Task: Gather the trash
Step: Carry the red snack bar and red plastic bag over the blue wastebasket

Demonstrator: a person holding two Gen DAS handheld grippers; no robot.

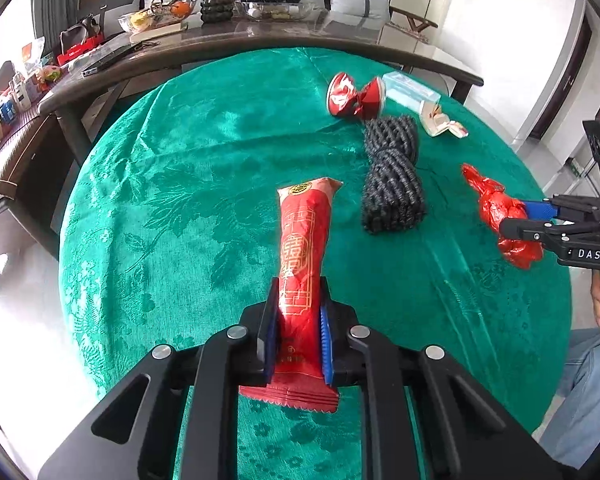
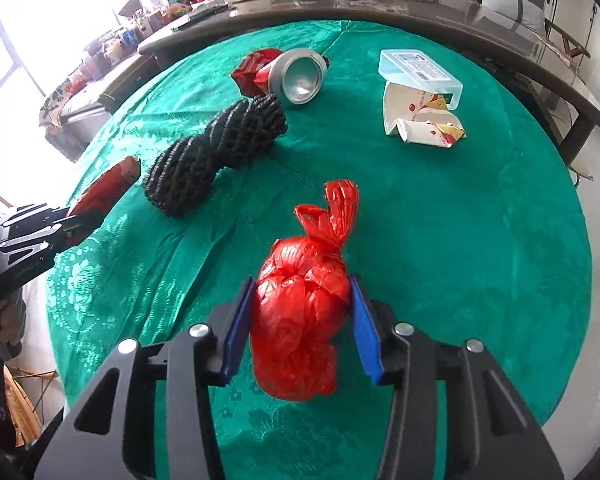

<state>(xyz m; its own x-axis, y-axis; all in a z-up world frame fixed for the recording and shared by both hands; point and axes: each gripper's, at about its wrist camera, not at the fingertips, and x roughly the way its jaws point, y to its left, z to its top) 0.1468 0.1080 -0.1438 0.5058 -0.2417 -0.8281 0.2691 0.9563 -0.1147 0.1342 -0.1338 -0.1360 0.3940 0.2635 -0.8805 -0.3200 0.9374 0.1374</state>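
My left gripper is shut on a long red snack wrapper with gold print, held above the green tablecloth. My right gripper is shut on a knotted red plastic bag. The bag also shows at the right of the left wrist view. A crushed red can, a crumpled paper cup and a clear plastic box lie at the far side of the round table.
A black twisted woven object lies mid-table between the two grippers. A long dark table behind holds bowls, fruit, a plant pot and clutter. A person's hand and jeans are at the right edge.
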